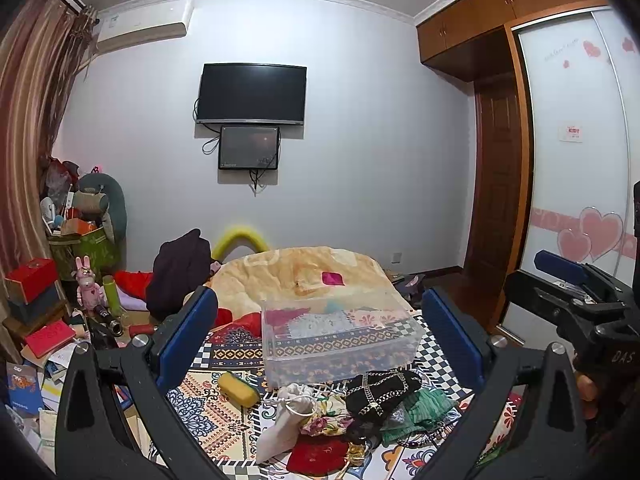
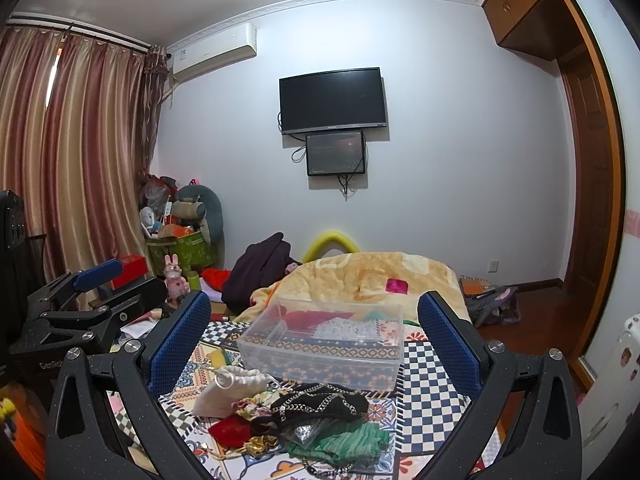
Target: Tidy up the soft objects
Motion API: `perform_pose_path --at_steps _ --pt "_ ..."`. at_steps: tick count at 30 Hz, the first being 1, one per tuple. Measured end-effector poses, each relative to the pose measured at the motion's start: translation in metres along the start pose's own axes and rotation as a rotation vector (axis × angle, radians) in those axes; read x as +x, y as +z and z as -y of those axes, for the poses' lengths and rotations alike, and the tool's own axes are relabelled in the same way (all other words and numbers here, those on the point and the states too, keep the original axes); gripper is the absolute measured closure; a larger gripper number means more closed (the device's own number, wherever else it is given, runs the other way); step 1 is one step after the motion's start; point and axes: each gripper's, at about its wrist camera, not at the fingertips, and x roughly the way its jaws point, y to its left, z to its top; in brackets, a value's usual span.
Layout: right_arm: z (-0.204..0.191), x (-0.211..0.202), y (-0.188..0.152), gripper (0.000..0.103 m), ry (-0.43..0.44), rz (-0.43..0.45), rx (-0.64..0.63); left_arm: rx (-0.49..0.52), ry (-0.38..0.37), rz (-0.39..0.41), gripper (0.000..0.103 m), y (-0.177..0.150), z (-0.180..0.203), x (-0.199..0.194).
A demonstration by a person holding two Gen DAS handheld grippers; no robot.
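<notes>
Our left gripper [image 1: 320,320] and right gripper [image 2: 316,320] hover with fingers apart, holding nothing. The clear box [image 2: 320,344] holds some fabric; the pile of pouches [image 2: 296,420] waits on the bed [image 2: 432,364].

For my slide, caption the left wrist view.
Open left gripper frames a clear bin behind piled soft pouches.

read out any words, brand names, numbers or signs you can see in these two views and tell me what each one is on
"DAS": white letters on the right gripper's black body, seen from the left wrist view; possibly cut off.
"GenRob": white letters on the left gripper's black body, seen from the right wrist view; cut off.
Air conditioner: small logo, too small to read.
Red-and-white sticker on the wardrobe door: blurred.
Pink script above the hearts on the wardrobe door: unreadable.
</notes>
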Motion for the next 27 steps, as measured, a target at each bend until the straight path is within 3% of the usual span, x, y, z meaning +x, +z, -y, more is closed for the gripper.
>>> perform_pose_path --at_steps 27 --pt "-0.0006 0.0038 -0.003 0.0 -0.005 -0.016 -0.007 -0.003 -0.001 -0.017 0.0 -0.0044 -0.001 0.0048"
